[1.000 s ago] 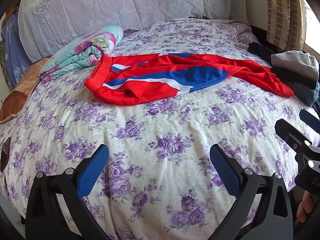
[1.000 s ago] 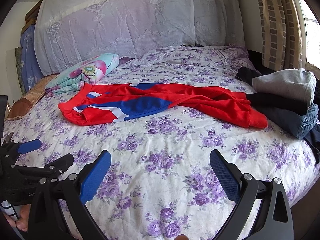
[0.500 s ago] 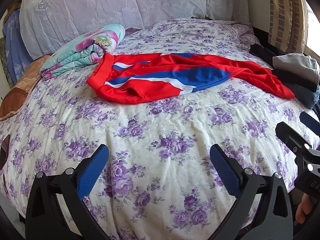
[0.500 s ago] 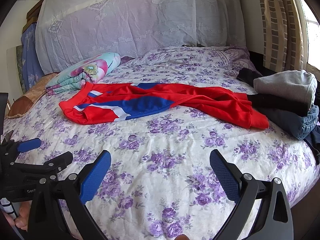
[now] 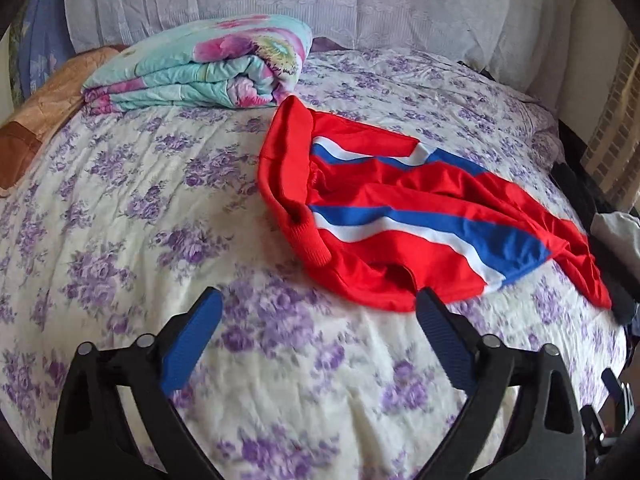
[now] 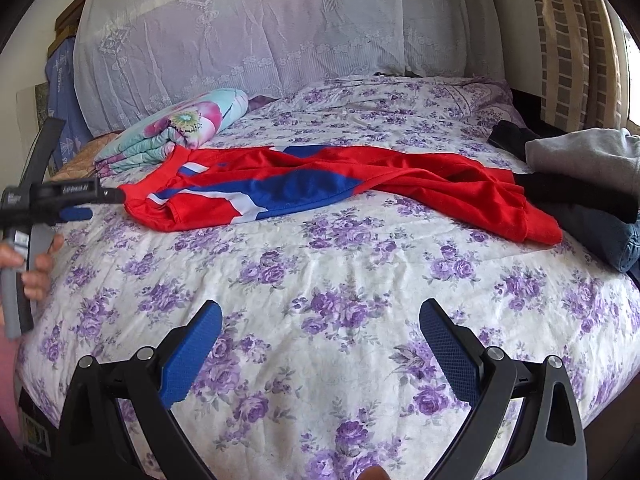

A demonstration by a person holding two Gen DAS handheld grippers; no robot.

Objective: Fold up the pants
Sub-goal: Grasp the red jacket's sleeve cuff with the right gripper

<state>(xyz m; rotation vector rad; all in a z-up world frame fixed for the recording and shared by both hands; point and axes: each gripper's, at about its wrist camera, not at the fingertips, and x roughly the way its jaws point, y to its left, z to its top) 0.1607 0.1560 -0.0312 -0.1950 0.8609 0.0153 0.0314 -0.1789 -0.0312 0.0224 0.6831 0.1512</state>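
Red pants with blue and white stripes [image 5: 400, 216] lie crumpled across the flowered bed, waistband [image 5: 288, 176] toward the left. In the right wrist view the pants [image 6: 320, 192] stretch from left to right, legs ending by a clothes pile. My left gripper [image 5: 319, 300] hovers just short of the waist end; its jaws are closing, with only bedsheet between them. It also shows at the left edge of the right wrist view, the left gripper [image 6: 76, 200] held by a hand [image 6: 36, 268]. My right gripper [image 6: 320, 308] stands open over the near sheet, well short of the pants.
A folded floral quilt [image 5: 200, 68] lies behind the waistband, also visible as the quilt [image 6: 180, 128]. A stack of folded grey, black and blue clothes [image 6: 588, 160] sits at the bed's right edge. A lace-covered headboard [image 6: 280, 32] and a curtain [image 6: 568, 40] stand behind.
My left gripper has swung over to the left and closer to the waist end of the pants, with a slight roll. The right gripper has stayed put.
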